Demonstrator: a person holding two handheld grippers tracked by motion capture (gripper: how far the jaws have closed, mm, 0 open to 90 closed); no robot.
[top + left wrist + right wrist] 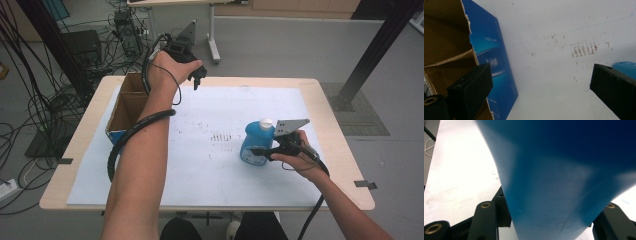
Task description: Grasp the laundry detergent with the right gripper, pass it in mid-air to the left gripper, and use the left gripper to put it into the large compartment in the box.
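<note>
- A blue bottle (255,145) with a white cap (266,123) is seen upright on the right half of the worktop (330,107), clasped between the fingers of the right gripper (261,151); in the right gripper view its blue body (564,182) is pressed in between the two black fingers (486,220).
- The left gripper (198,75) is held above the far edge of the worktop, its fingers (471,87) spread apart and empty.
- An open cardboard box (127,107) with blue sides is placed at the left edge, just beside the left forearm.
- The worktop is covered by a white sheet (225,170) marked with faint reddish stains (584,50).
- Cables (30,110) are strewn over the grey floor to the left.
</note>
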